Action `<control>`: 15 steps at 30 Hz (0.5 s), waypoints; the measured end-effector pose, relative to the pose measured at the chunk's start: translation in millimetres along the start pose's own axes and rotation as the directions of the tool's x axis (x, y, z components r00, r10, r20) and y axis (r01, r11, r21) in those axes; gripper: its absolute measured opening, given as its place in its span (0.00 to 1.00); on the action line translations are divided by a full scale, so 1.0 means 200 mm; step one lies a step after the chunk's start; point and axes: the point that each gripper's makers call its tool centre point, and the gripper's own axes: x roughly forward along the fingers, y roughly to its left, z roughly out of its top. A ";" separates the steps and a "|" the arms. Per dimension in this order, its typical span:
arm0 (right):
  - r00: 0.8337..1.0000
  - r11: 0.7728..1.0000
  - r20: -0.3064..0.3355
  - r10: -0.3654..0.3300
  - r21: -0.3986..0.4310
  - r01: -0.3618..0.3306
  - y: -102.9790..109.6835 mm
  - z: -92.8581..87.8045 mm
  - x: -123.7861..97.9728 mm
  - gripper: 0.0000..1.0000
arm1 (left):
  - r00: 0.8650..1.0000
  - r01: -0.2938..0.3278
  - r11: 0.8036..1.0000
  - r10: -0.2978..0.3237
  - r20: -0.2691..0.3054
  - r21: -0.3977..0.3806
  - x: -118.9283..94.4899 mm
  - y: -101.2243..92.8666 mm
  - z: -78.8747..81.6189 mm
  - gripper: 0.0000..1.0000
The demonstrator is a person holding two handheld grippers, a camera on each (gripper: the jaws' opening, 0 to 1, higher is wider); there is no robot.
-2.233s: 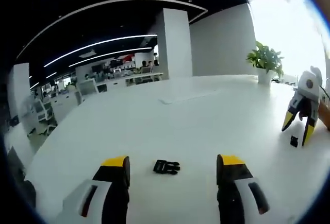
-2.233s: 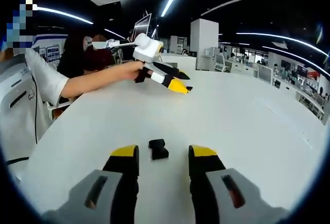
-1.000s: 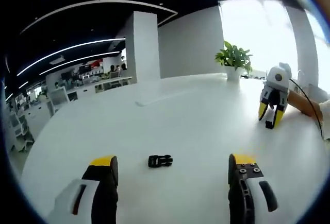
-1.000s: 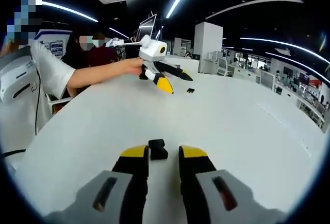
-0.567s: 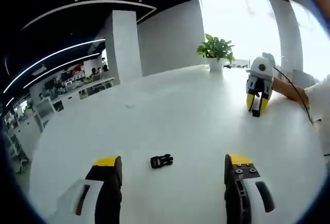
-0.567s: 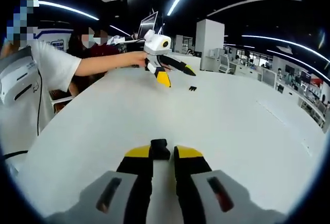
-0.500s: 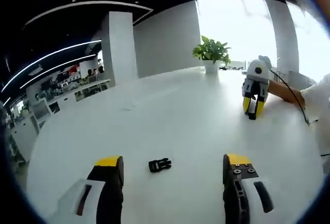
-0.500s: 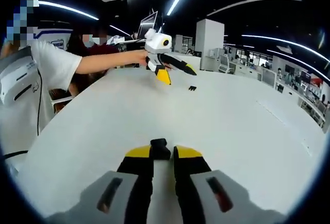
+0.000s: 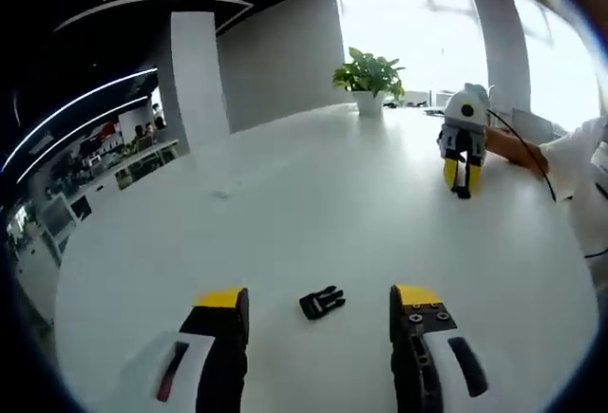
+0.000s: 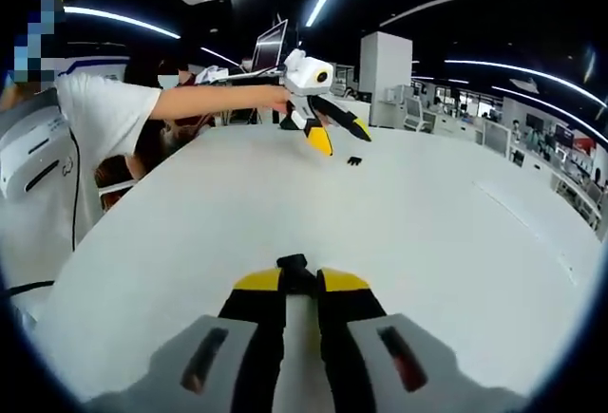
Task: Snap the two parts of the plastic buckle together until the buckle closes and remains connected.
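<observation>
My right gripper (image 10: 302,282) has its yellow-tipped jaws squeezed together on one black buckle part (image 10: 294,272), which sticks out just past the tips, low over the white table (image 10: 446,242). In the left gripper view the same gripper (image 9: 461,178) shows far across the table, jaws pointing down, the dark piece held between them, close to the tabletop. My sleeve (image 9: 584,152) and a cable (image 9: 532,152) trail off behind it.

My left gripper (image 9: 318,297) holds its jaws wide apart, gripping nothing. The pronged buckle part (image 9: 322,302) lies flat on the table (image 9: 313,195) between the two tips, touching neither, a little nearer the right-hand jaw. Its prongs point up and to the right in that view.

In the right gripper view the left gripper (image 10: 340,134) hangs over the far side of the table, held out on my arm (image 10: 209,100), jaws spread. The pronged buckle part (image 10: 354,160) sits on the table just below and beside those jaws, small and dark; details are too small to make out there.

The two buckle halves are well apart, not joined.

Beyond the table's far edge, past the right gripper: a potted plant (image 9: 368,79) against a bright window (image 9: 418,28). To its left a white column (image 9: 195,76), with office desks (image 9: 114,157) further left.
</observation>
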 end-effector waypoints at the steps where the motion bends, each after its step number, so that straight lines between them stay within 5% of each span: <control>1: 1.000 1.000 0.000 0.000 -0.001 0.000 0.00 0.00 0.00 0.13 | 1.000 0.003 1.000 -0.003 -0.003 0.006 0.00 0.00 0.00 0.59; 10: 1.000 1.000 0.005 -0.012 -0.011 0.012 -0.01 0.01 -0.01 0.13 | 0.994 0.053 0.995 -0.044 -0.103 0.085 0.01 0.04 -0.03 0.48; 15: 1.000 1.000 0.010 -0.019 -0.013 0.019 -0.02 0.02 -0.02 0.13 | 0.966 0.085 0.975 -0.029 -0.258 0.207 0.00 0.05 -0.06 0.38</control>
